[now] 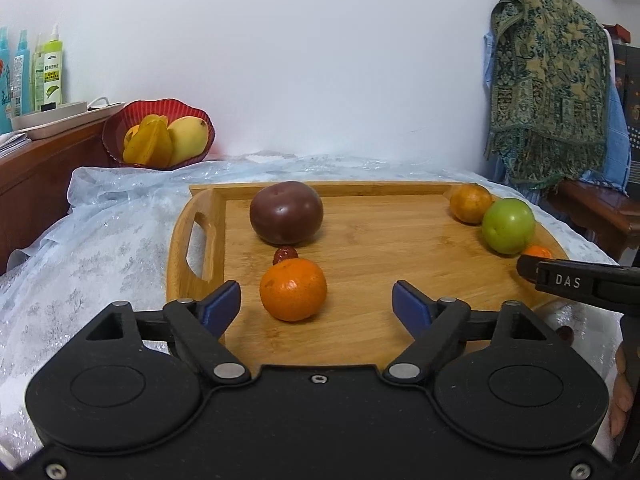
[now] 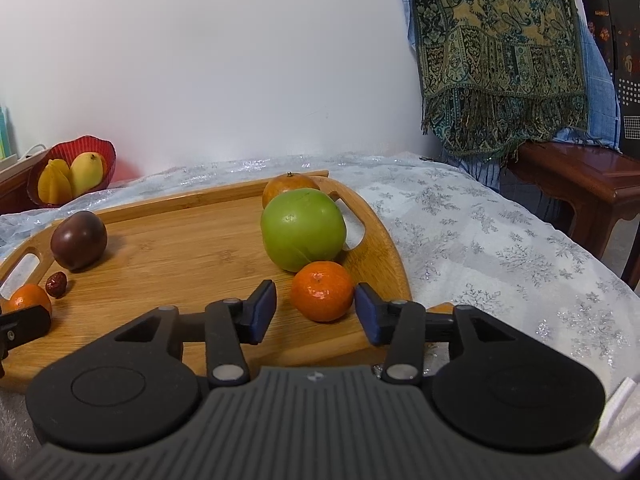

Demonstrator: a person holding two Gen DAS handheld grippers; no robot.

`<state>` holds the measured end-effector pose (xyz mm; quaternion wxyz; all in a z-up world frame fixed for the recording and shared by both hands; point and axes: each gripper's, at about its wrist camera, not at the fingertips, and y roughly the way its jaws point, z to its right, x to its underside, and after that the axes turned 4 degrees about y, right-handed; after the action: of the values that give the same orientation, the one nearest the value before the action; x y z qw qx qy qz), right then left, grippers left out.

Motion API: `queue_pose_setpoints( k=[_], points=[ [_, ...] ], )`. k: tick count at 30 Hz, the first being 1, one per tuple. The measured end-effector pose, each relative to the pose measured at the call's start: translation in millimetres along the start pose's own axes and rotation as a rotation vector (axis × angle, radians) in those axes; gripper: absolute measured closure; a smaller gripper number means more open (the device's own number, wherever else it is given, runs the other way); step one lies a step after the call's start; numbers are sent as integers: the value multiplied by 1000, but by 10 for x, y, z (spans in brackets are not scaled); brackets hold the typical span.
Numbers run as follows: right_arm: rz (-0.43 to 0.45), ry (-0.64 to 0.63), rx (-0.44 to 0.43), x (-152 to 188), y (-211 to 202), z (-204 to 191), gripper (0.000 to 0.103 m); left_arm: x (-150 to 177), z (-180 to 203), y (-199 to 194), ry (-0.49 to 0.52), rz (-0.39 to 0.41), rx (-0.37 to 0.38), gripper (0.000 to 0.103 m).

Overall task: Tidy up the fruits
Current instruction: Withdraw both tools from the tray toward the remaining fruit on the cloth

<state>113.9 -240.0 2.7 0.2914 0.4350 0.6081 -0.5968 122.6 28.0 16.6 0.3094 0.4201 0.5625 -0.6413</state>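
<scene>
A wooden tray (image 1: 360,336) lies on a pale tablecloth and holds the fruit. In the left wrist view my left gripper (image 1: 316,294) is open, with a tangerine (image 1: 293,290) between its blue pads and a gap on both sides. Behind it lie a small red date (image 1: 285,255) and a dark purple fruit (image 1: 286,212). In the right wrist view my right gripper (image 2: 315,296) is open around a second tangerine (image 2: 322,291); the left pad stands clear, the right pad is very close. A green fruit (image 2: 303,230) and an orange (image 2: 290,186) sit just behind.
A red bowl (image 1: 158,108) with a mango and starfruit stands at the back left by the wall. A shelf with bottles (image 1: 50,72) is at far left. A patterned shawl (image 2: 496,60) hangs over a wooden side table (image 2: 580,176) on the right.
</scene>
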Motion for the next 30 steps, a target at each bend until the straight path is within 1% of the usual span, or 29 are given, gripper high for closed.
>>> queue_pose_setpoints(
  k=[7,13,14,15,18,20,22,30],
  points=[
    [34,-42,5,61,-139,-16,34,90,52,-155,15,4,29,15],
    [52,-67,8,118,-267,-12,28,184,70,-300,-2,-5,59,12],
    [51,-68,8,132,-290,-7,27,204,78,-338,1,4,59,12],
    [50,-68,8,148,-317,0,26,218,89,-376,8,10,54,10],
    [54,-75,1,200,-421,18,24,249,128,-490,28,32,64,9],
    [71,-99,-3,231,-492,11,20,264,156,-566,42,53,70,7],
    [89,-123,-3,263,-552,-2,18,278,196,-628,60,72,75,5],
    [79,-134,-24,363,-659,8,16,434,349,-796,116,61,103,5]
  ],
)
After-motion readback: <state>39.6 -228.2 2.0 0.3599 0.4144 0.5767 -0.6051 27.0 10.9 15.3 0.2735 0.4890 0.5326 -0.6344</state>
